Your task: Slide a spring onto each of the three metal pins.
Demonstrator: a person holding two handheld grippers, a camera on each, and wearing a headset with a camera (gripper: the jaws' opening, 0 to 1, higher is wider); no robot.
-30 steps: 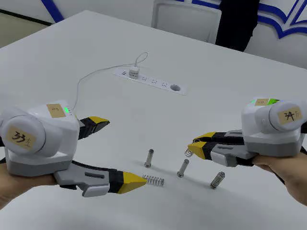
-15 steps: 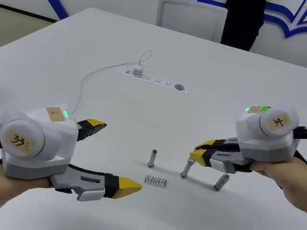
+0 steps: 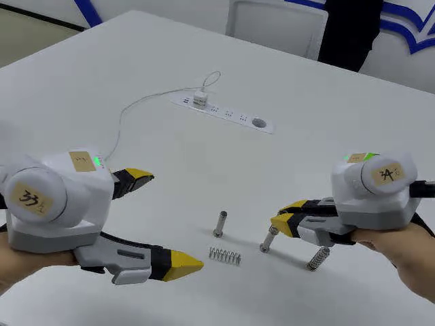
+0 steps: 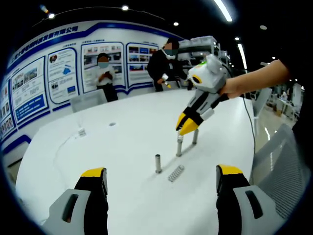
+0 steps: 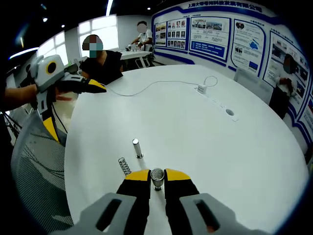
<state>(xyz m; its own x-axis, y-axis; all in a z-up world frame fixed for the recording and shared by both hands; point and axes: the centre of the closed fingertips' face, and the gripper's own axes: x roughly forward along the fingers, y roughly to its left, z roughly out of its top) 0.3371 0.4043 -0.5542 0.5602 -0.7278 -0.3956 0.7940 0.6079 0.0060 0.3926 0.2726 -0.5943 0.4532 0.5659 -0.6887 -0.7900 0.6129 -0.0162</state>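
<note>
— Which way does the held spring point?

— In the right gripper view the small silver coil spring (image 5: 157, 177) shows its open end to the camera. Its long axis follows the leaning silver metal pin (image 3: 269, 240) under it, whose foot rests on the white round table (image 3: 170, 75).

— And the tool on it?

— The right gripper (image 3: 282, 221) has its yellow tips pressed together on that spring, right at the pin's top.

— The other one?

— The left gripper (image 3: 163, 219) hangs with its jaws spread wide, pinching nothing. A loose silver coil spring (image 3: 225, 256) lies flat just ahead of its nearer yellow tip, apart from it, with its long axis running left to right in the head view.

— What else is around?

— A bare silver metal pin (image 3: 220, 223) stands upright just behind the loose spring, between the two grippers. A coil-wrapped pin (image 3: 317, 258) leans beneath the right gripper's body. A white power strip (image 3: 228, 113) and its white cable (image 3: 136, 105) lie well apart, further back.
</note>
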